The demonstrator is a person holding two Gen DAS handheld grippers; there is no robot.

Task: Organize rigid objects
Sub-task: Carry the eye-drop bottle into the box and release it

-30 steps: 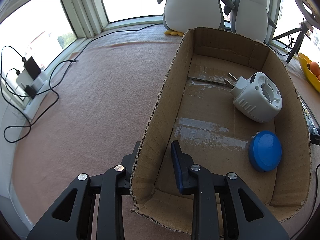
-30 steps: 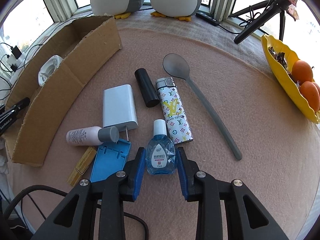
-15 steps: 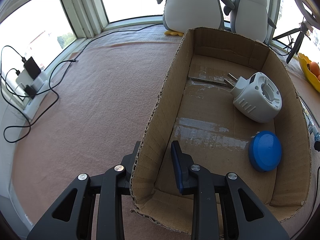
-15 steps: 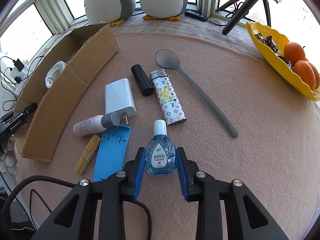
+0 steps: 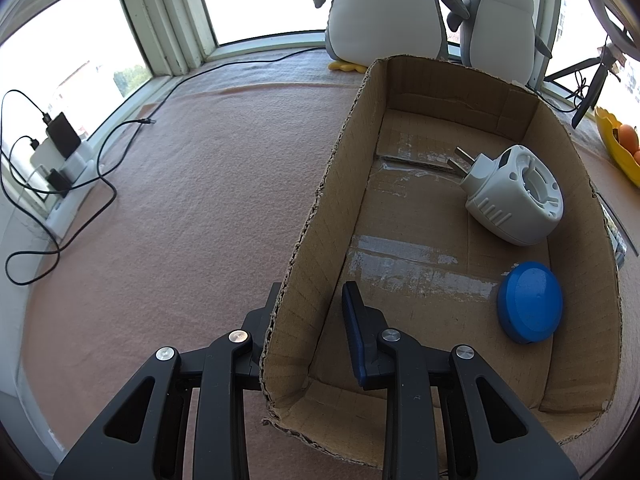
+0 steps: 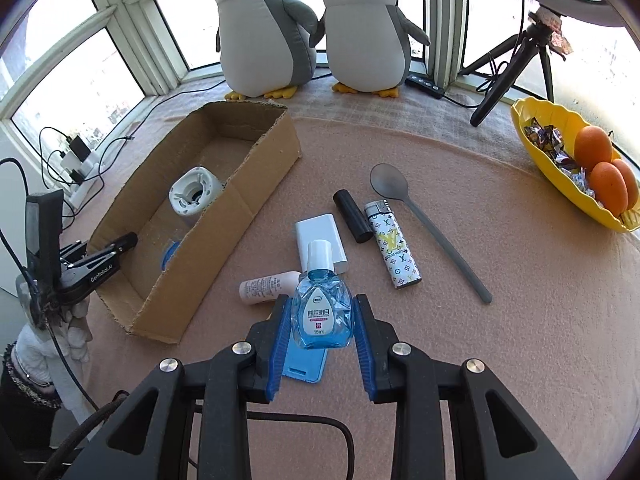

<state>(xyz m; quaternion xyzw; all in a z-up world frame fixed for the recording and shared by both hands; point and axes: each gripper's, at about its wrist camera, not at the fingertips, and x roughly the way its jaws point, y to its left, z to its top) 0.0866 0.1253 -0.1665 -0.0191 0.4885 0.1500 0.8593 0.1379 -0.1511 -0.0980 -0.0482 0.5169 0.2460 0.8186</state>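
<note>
My right gripper (image 6: 320, 320) is shut on a blue eye-drop bottle (image 6: 322, 312) and holds it well above the table. Below lie a white power bank (image 6: 320, 236), a pink bottle (image 6: 268, 286), a blue phone stand (image 6: 306, 362), a black tube (image 6: 352, 216), a patterned lighter (image 6: 394, 250) and a grey spoon (image 6: 424, 220). My left gripper (image 5: 310, 304) straddles the near left wall of the cardboard box (image 5: 316, 216), one finger on each side, gripping it. Inside the box lie a white plug adapter (image 5: 514, 200) and a blue round lid (image 5: 530, 302).
Two plush penguins (image 6: 264, 28) stand by the window behind the box. A yellow bowl (image 6: 560, 168) with oranges and sweets sits at the right. A black tripod (image 6: 512, 64) stands at the back right. Chargers and cables (image 5: 60, 160) lie at the left edge.
My right gripper has risen with the eye-drop bottle, lifting it off the table and away from the other objects. The left gripper and the box have not moved.
</note>
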